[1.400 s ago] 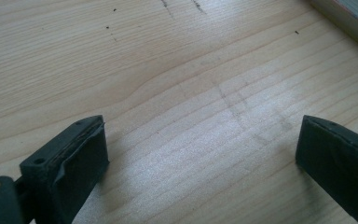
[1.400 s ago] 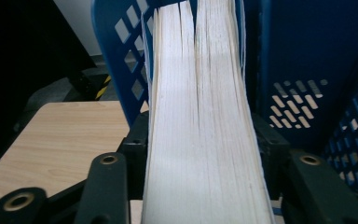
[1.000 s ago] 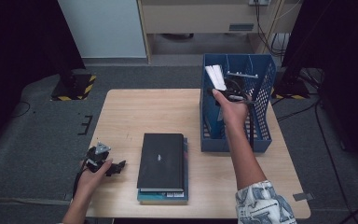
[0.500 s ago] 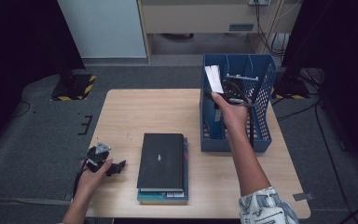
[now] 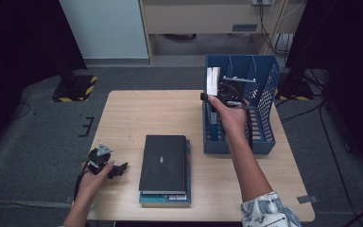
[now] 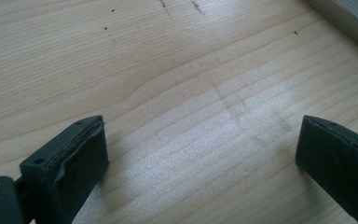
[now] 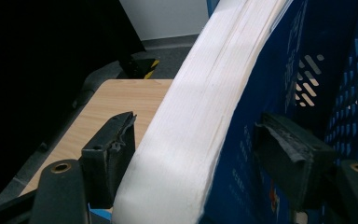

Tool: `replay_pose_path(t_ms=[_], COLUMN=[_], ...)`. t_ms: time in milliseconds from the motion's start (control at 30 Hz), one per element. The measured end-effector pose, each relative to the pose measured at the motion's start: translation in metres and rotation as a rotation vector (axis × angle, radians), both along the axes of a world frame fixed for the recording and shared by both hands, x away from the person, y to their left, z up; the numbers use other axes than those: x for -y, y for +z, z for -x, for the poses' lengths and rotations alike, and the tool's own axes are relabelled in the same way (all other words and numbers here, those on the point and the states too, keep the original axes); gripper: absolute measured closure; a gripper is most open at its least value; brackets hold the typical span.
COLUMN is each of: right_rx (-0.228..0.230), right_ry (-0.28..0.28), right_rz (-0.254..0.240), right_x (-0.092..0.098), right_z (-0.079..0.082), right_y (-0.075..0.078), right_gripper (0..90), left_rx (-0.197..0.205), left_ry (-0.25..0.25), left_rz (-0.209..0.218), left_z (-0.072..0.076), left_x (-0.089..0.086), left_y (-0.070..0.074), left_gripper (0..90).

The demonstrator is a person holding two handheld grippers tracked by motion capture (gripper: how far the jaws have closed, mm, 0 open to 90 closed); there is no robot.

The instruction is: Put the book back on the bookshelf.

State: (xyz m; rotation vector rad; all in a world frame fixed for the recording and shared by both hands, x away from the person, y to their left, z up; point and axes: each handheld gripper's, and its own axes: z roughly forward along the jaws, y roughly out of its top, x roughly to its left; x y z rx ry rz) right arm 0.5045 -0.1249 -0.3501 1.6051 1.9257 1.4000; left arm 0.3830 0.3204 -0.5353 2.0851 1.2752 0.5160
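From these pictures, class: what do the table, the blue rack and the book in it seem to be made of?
Table: pale wood or wood-look laminate, matt, grain lines show. Rack: likely moulded plastic, blue, perforated walls. Book: paper, white page edges stacked; blue cover, probably card.

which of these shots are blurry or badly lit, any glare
High view: sharp on the table, surroundings fall to near black. Left gripper view: a soft sheen on the wood between the left claw, its near tips slightly soft. Right gripper view: the book page edge is bright and close, soft near the bottom; left background is black.
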Motion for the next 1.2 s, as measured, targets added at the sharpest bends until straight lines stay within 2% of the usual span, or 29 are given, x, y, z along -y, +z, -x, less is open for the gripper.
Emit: replay_pose_path(t_ms=[267,500,633,833,967,1200], right_rx=[-0.005,0.002,0.022,0.053,0.057,0.067], right_ry=[0.006,0.027,0.046,0.065,0.082,0.09], right_rz=[-0.008,-0.008,-0.007,0.02,0.044,0.061], right_x=[0.002,0.002,0.002,0.006,0.013,0.025], right_z=[0.0,0.001,0.003,0.013,0.023,0.042], right_y=[0.0,0.0,0.001,0.006,0.009,0.004], right_gripper=[25.2,15.7,11.2,9.1,8.1,6.7], left_rx=[0.0,0.0,0.0,-0.002,-0.002,0.002], left_ry=[0.0,0.0,0.0,-0.003,-0.004,-0.001], left_rz=[0.0,0.0,0.0,-0.005,-0.004,-0.003], left_z=[0.0,0.0,0.0,0.0,0.0,0.0], left_x=[0.0,0.0,0.0,0.0,0.0,0.0], left_y=[0.0,0.0,0.0,0.0,0.0,0.0], left_gripper=[1.6,1.6,1.6,1.5,1.5,1.4])
